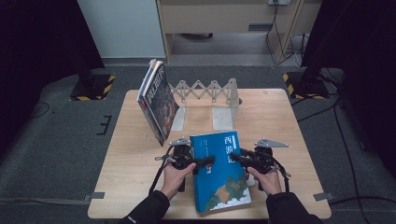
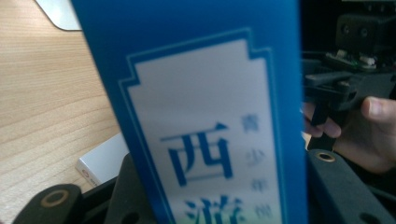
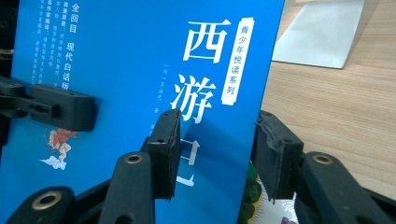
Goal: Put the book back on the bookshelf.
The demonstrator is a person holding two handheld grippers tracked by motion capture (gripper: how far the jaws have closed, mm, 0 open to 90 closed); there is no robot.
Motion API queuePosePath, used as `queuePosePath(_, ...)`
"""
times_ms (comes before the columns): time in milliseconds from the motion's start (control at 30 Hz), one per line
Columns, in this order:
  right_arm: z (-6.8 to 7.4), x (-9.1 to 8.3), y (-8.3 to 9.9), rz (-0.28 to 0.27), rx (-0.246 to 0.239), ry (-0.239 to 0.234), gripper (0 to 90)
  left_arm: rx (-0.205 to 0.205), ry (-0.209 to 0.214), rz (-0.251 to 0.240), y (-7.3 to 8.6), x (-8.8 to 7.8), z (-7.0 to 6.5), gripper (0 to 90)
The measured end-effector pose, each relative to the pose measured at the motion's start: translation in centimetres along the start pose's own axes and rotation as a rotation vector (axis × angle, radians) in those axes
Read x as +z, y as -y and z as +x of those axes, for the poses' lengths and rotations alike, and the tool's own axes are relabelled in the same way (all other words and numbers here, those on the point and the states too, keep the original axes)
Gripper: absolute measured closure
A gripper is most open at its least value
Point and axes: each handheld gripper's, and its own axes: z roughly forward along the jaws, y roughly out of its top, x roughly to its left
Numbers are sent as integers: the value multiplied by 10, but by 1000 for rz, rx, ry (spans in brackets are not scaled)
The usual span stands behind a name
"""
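A thick blue book [image 1: 219,172] with white Chinese title lettering sits at the front middle of the wooden table [image 1: 280,121], its far end raised a little. My left gripper [image 1: 205,163] reaches in from the book's left side. The spine [image 2: 210,116] fills the gap between its jaws, so that gripper [image 2: 224,158] is shut on it. From the right, my right gripper [image 1: 236,157] holds the book's other long edge. One pad [image 3: 166,149] presses on the cover [image 3: 116,70] and the other sits behind the edge, so the right gripper [image 3: 217,135] is shut on the book.
Several books [image 1: 158,100] lean at the back left against a folding lattice rack [image 1: 205,88] with white end plates [image 1: 223,116]. A small white box [image 2: 102,161] lies on the table beside the book. Dark stands and cables ring the table.
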Motion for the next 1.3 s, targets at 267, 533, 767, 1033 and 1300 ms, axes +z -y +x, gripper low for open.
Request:
queuePosePath(267, 1, 1, 0, -6, 6, -16, 552, -61, 10, -26, 4, 7, 2, 531)
queuePosePath(533, 1, 0, -1, -7, 11, -22, 555, -123, 9, -38, 3, 5, 2, 571)
queuePosePath(767, 5, -2, -6, -42, -16, -55, 478, -131, 51, -21, -10, -9, -2, 608)
queuePosePath(1033, -7, -26, -13, -173, 36, -46, 304, -73, 69, -23, -24, -26, -16, 607)
queuePosePath(1300, -22, -35, -10, -163, 45, 75, 178, -15, 64, -62, -38, -51, -26, 605)
